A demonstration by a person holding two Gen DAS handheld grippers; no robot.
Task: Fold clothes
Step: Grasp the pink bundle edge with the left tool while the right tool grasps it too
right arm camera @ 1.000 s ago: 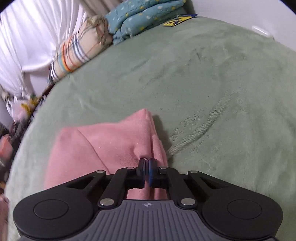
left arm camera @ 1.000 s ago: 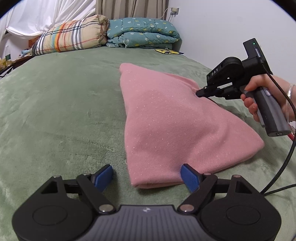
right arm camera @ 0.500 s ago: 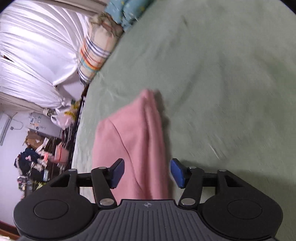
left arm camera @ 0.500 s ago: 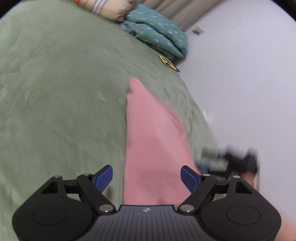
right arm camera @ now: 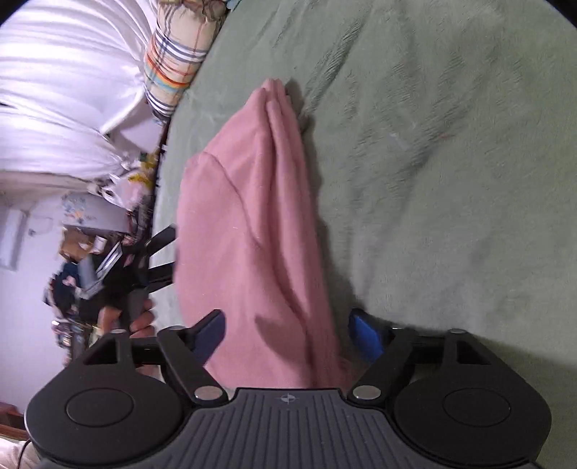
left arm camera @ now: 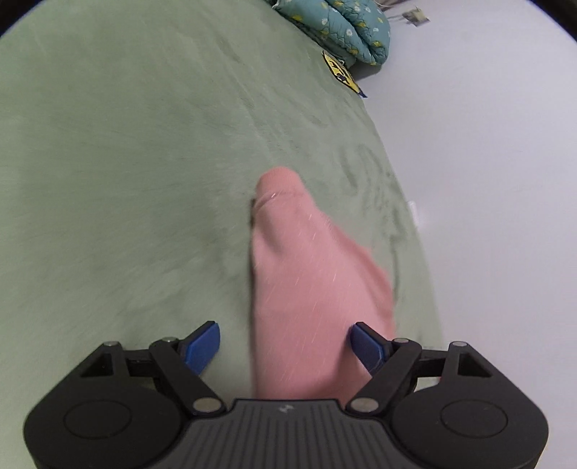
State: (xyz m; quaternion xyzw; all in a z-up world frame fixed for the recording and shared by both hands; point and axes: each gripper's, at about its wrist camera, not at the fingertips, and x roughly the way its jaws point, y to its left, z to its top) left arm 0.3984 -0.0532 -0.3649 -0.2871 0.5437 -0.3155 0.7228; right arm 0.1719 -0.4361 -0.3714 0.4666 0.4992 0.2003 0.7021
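Both grippers were spread wide at this point, nothing pinched in either. My right gripper (right arm camera: 286, 330) had been clamped on the edge of the pink garment (right arm camera: 252, 223) a second earlier, and its jaws had just been opening; the fabric lay loose between the blue pads (right arm camera: 366, 335) without them pressing on it. So that fold got let go, basically.

My left gripper (left arm camera: 285, 341) stayed about as open as before, but the view swung a lot: the garment (left arm camera: 306, 288) that used to spread out wide ahead of me now ran as a narrow strip from 6 o'clock up toward 12, with its near end sitting between the open pads (left arm camera: 202, 341). It rested on the green bedspread (left arm camera: 126, 162), folded quilt (left arm camera: 346, 25) way off at 1 o'clock. Left view was blurry, so I couldn't tell if the pads touched cloth.

From the right view the garment looked doubled over lengthwise, layered edges stacked along its right side, my other hand (right arm camera: 140, 317) at 9 o'clock beside it.

My guess: one fold done, and both grippers were lining up on the near end for the next one.
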